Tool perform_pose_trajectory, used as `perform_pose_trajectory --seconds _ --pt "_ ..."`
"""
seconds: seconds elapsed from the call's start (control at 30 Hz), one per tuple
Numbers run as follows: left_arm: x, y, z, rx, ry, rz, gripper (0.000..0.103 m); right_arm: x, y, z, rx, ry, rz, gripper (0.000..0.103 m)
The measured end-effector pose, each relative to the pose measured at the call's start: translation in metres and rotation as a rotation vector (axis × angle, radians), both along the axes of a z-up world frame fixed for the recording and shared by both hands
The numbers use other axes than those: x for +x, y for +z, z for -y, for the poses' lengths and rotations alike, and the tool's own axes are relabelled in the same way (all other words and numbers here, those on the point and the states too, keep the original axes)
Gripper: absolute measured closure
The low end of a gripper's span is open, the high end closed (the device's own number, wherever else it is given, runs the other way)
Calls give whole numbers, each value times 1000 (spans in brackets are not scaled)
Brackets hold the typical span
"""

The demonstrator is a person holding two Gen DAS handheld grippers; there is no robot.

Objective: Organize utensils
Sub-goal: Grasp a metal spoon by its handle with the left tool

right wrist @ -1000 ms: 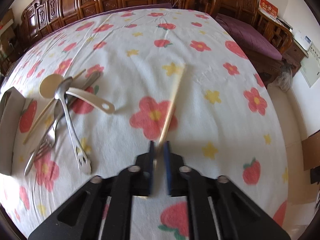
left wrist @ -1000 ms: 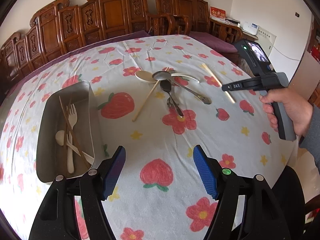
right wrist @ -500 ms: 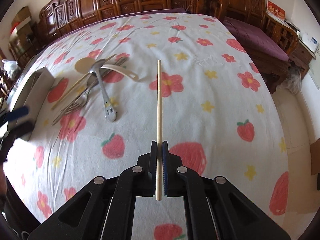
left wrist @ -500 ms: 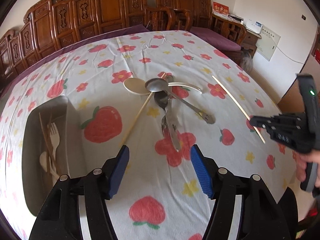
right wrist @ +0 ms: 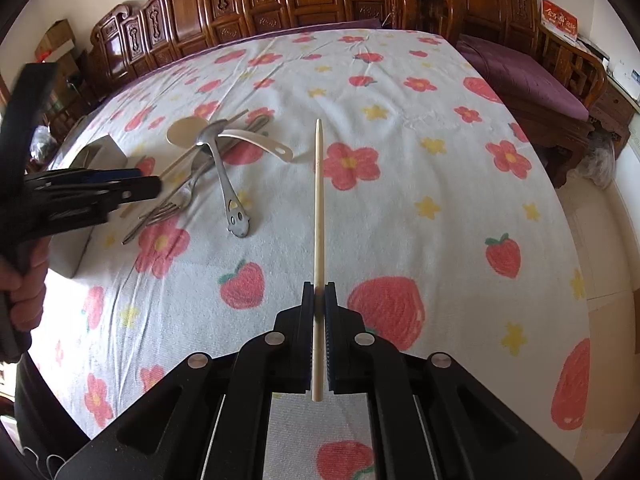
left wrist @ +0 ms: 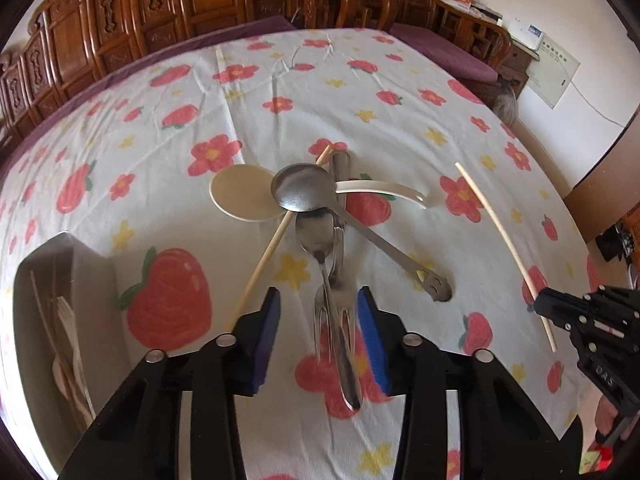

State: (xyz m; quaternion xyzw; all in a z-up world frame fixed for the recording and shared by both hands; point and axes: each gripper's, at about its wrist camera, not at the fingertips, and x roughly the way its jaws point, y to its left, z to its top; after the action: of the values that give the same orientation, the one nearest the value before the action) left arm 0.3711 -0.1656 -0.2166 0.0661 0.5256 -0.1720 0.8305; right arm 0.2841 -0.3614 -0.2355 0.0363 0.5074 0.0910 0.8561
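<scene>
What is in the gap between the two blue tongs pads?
In the left wrist view, a metal fork and a small metal spoon's handle lie on the cloth between the left tongs' pads, which have been closing but press on neither.

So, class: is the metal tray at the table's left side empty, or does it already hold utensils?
It holds utensils. In the left wrist view the metal tray contains a white fork and thin chopsticks.
</scene>
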Motion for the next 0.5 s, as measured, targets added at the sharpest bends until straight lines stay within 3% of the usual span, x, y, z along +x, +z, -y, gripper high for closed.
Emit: perform_pose_trajectory --seconds 0.07,0.2,0.5 --pt "9 -5 0 -4 14 -31 76 0 1 0 5 -3 -1 97" --pt "20 -12 1 -27 17 -96 79 1 0 -1 11 3 -5 97" --pt "31 -20 11 41 15 -111 85 0 -1 -4 22 12 -5 97"
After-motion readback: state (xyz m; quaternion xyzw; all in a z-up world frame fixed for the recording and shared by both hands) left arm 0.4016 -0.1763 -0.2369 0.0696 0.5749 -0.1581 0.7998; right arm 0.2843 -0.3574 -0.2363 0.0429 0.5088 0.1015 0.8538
